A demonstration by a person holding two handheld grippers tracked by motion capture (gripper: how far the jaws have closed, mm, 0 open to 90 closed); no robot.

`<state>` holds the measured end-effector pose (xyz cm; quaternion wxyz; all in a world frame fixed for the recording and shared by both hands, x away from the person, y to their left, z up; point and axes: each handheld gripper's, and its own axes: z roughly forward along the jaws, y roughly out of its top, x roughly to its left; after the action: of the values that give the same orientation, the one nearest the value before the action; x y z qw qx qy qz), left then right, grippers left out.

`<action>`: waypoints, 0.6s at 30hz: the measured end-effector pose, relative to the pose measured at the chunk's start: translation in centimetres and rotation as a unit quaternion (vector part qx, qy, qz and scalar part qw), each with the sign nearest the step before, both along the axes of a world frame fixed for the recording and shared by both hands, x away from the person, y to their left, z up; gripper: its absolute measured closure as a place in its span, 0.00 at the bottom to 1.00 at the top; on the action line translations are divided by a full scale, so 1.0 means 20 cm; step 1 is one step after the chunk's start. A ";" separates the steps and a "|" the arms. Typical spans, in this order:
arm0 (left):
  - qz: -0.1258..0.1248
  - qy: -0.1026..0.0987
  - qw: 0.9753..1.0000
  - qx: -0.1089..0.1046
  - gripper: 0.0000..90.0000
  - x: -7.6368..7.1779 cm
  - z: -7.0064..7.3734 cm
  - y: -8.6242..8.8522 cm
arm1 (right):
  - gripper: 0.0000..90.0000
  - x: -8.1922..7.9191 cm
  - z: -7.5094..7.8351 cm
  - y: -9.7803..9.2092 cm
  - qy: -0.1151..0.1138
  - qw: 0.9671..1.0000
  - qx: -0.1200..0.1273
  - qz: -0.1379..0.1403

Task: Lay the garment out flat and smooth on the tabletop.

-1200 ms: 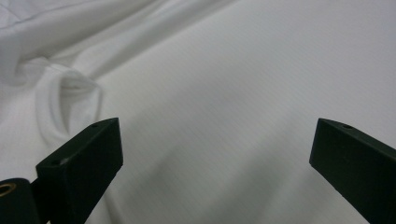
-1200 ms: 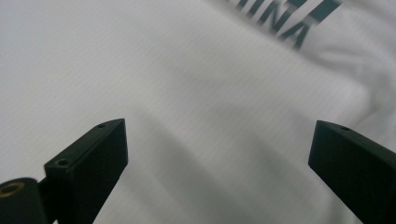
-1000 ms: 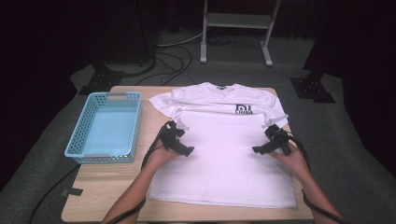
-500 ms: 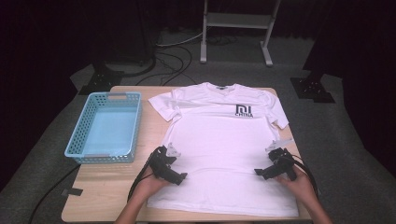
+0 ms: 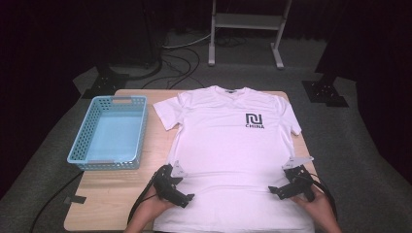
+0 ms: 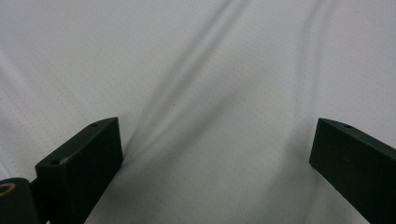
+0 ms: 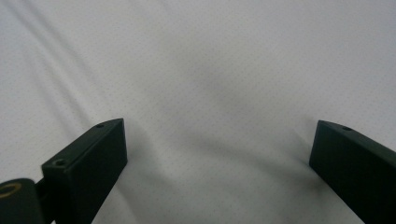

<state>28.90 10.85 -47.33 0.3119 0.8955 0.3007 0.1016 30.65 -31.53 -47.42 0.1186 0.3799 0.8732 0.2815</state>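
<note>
Hovering wide-jawed, both claws, left claw (image 5: 187, 196) and right claw (image 5: 273, 190), flank the t-shirt (image 5: 233, 145) hem.

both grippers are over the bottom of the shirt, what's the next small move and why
Probably lower both and close on the fabric near the hem. The left gripper and right gripper are open over the flat white shirt, holding nothing, so a fold needs a grip first.

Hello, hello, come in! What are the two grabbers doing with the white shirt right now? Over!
Left gripper open, right gripper open, both low over the white cotton T-shirt. Shirt flat, hem ungrabbed. Blue plastic basket well aside.
</note>
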 end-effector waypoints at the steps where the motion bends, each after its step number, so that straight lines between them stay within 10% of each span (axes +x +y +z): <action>1: 0.000 -0.001 1.000 -0.002 0.02 -0.01 0.00 0.00 | 0.04 -0.01 0.00 0.00 0.002 1.000 0.000 0.001; 18: 0.000 -0.009 1.000 -0.015 0.02 -0.10 0.00 0.06 | 0.04 -0.06 0.00 0.00 -0.001 1.000 0.003 0.011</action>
<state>26.83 12.02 -47.26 0.3278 0.8900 0.2988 0.1056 29.39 -31.59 -47.34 0.1152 0.3700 0.8765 0.2857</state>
